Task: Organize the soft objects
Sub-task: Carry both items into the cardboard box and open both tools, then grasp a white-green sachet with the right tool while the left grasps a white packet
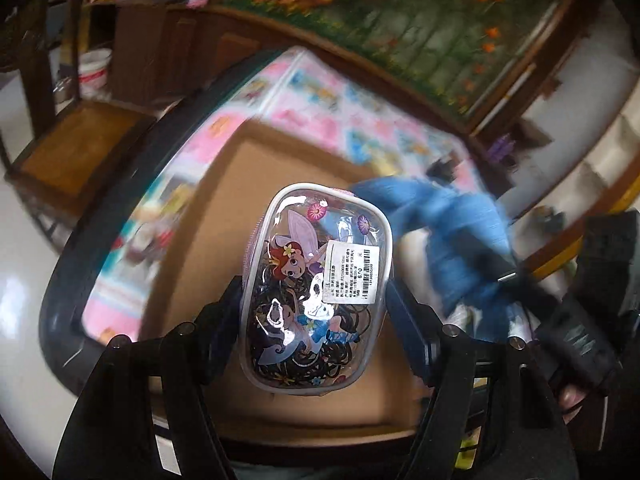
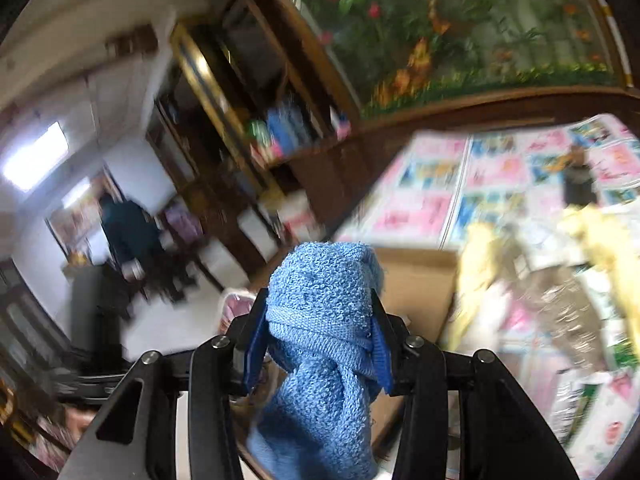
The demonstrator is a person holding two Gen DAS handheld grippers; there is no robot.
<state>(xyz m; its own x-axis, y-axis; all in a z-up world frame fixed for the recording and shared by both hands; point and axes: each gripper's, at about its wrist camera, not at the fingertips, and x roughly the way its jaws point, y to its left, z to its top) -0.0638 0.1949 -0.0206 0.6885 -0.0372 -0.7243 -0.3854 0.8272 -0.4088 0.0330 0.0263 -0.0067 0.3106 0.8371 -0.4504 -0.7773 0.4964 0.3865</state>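
Observation:
My left gripper (image 1: 316, 308) is shut on a clear plastic pouch (image 1: 316, 280) printed with cartoon fairies and bearing a white price label; it hangs over an open cardboard box (image 1: 224, 216). My right gripper (image 2: 320, 332) is shut on a bunched blue terry towel (image 2: 324, 320), which droops below the fingers. In the left wrist view the same blue towel (image 1: 452, 224) shows blurred at the right, beside the pouch, held by the other gripper. The cardboard box (image 2: 416, 284) lies just beyond the towel in the right wrist view.
A round table with a dark rim (image 1: 120, 184) carries a pink and blue patterned cover (image 2: 472, 184). Yellow soft items and plastic packets (image 2: 560, 280) lie at the right. A wooden chair (image 1: 76, 148) and shelves (image 2: 280, 128) stand behind; a person (image 2: 128, 228) stands far off.

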